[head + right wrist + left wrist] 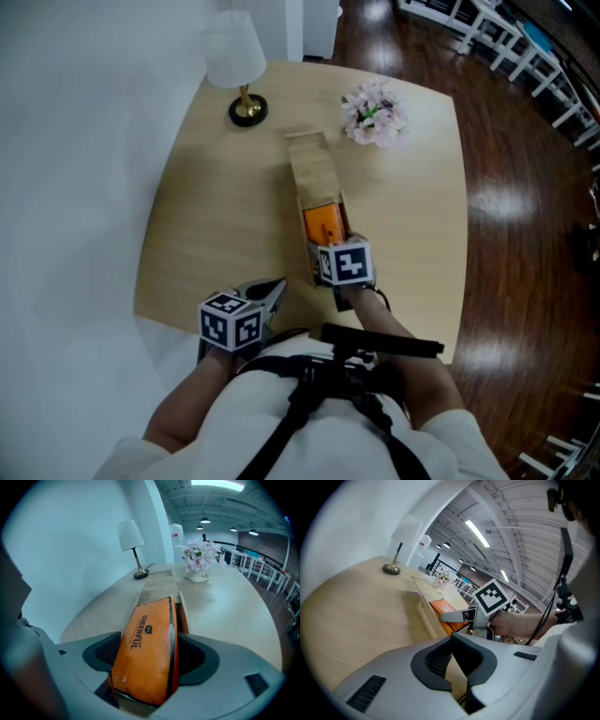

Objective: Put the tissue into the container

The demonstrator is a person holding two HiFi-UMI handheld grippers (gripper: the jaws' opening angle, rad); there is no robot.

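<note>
An orange tissue pack (pixel 323 222) lies tilted in the open near end of a long wooden container (pixel 312 167) in the middle of the table. My right gripper (pixel 330 244) is shut on the pack, with a pad pressed on each long side. The right gripper view shows the pack (pixel 149 648) filling the jaws, its far end over the container (pixel 159 587). My left gripper (pixel 274 291) rests at the table's near edge, left of the container, shut with nothing in it. Its jaw tips meet in the left gripper view (pixel 454 641), with the container (pixel 425 617) beyond them.
A white-shaded lamp (pixel 239 66) stands at the far left of the wooden table (pixel 216 216). A vase of pale flowers (pixel 373 112) stands at the far right. A white wall runs along the left, and dark wood floor lies to the right.
</note>
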